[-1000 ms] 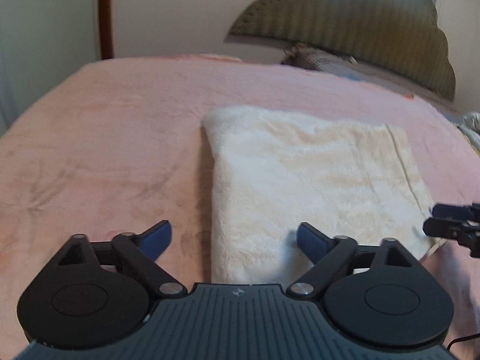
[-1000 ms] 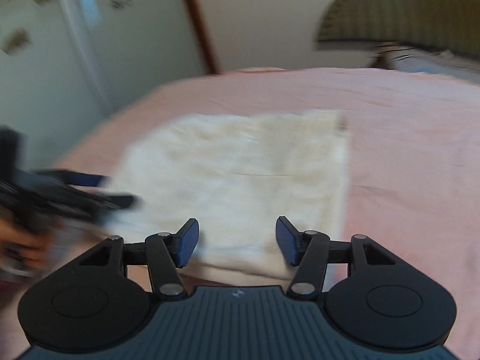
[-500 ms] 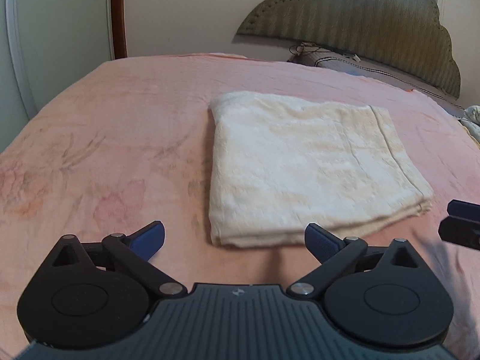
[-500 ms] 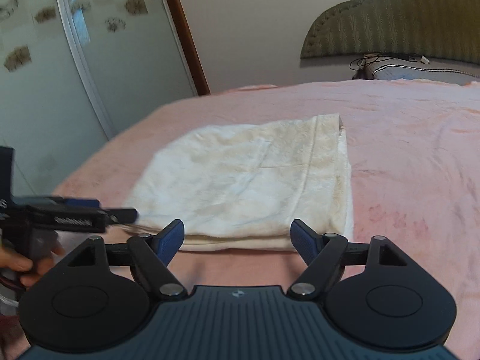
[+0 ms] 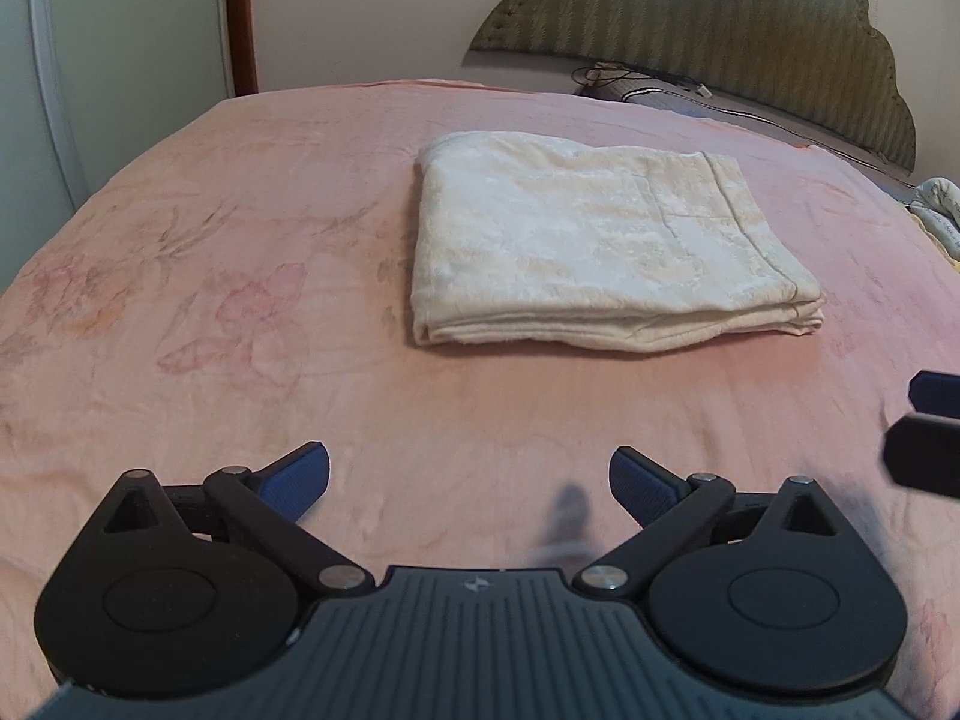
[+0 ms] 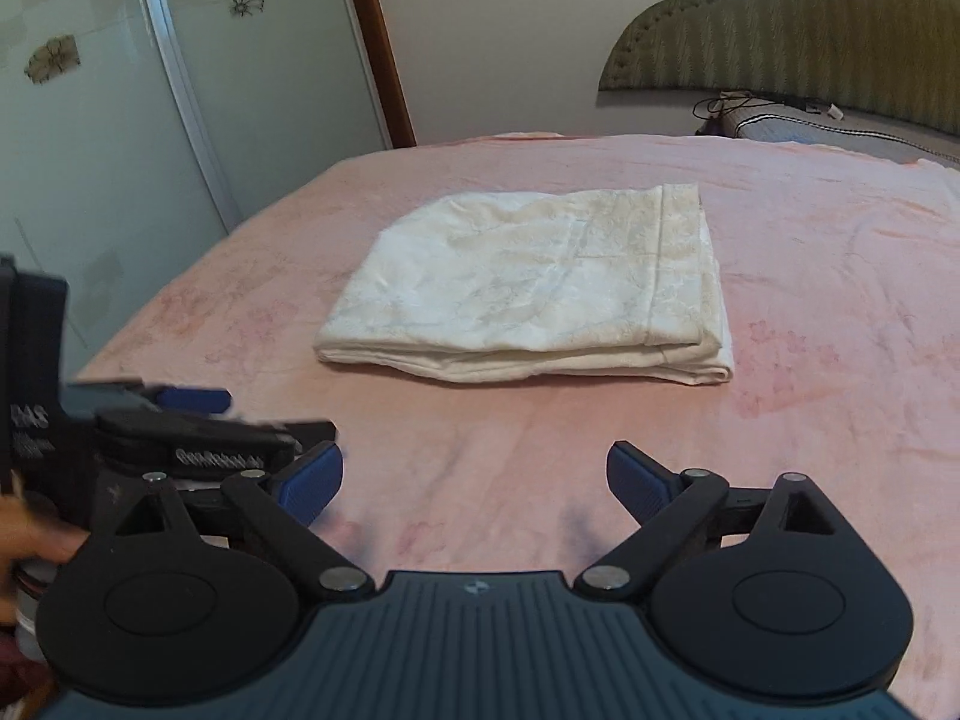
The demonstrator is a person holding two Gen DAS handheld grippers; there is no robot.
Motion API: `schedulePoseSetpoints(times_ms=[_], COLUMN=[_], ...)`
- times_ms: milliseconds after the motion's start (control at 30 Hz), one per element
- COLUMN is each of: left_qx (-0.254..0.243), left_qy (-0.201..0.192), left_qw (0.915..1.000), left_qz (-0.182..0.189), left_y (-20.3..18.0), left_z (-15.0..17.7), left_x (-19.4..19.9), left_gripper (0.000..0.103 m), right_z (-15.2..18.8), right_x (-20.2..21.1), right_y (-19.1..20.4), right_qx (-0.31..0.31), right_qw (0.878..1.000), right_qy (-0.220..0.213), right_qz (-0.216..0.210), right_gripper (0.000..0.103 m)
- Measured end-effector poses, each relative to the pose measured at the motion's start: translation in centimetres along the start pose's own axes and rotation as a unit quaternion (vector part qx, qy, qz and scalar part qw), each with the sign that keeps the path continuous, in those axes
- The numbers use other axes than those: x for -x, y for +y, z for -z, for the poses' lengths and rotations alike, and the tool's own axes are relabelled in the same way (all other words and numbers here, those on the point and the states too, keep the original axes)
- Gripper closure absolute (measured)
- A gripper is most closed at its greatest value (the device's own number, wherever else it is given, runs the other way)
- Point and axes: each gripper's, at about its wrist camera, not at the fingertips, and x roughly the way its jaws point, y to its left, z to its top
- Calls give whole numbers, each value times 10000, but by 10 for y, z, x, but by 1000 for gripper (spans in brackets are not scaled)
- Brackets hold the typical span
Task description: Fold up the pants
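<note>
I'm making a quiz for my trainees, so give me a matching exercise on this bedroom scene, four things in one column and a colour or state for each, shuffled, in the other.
Things:
1. pants
2. bedspread
3. headboard
4. right gripper

Descriptions:
A. green, striped, scalloped top
B. cream, folded in a flat stack
C. open, nothing between its blue pads
D. pink, faint flower print

Pairs: 1-B, 2-D, 3-A, 4-C
</note>
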Motion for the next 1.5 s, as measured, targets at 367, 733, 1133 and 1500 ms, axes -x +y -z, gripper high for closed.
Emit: schedulePoseSetpoints(times_ms=[367, 733, 1133, 1500], left_qx=[9, -111, -76, -80], left_qy=[-93, -367, -515, -527], left_qw=[9998, 9988, 9981, 9980], left_qz=[-183, -315, -327, -325], left_y=[-1, -12, -10, -10], left_z=[15, 26, 32, 32], left_x=[-14, -19, -20, -20], left_gripper=[1, 0, 0, 0], right_z=[22, 44, 54, 55], right_x=[-34, -50, -57, -56], right_y=[-7, -28, -25, -25], right_qx=[-17, -267, 223, 266], right_qw=[9956, 9937, 9903, 9901], right_qy=[137, 63, -5, -19], right_qz=[926, 1090, 1370, 1378], right_gripper=[0, 0, 0, 0])
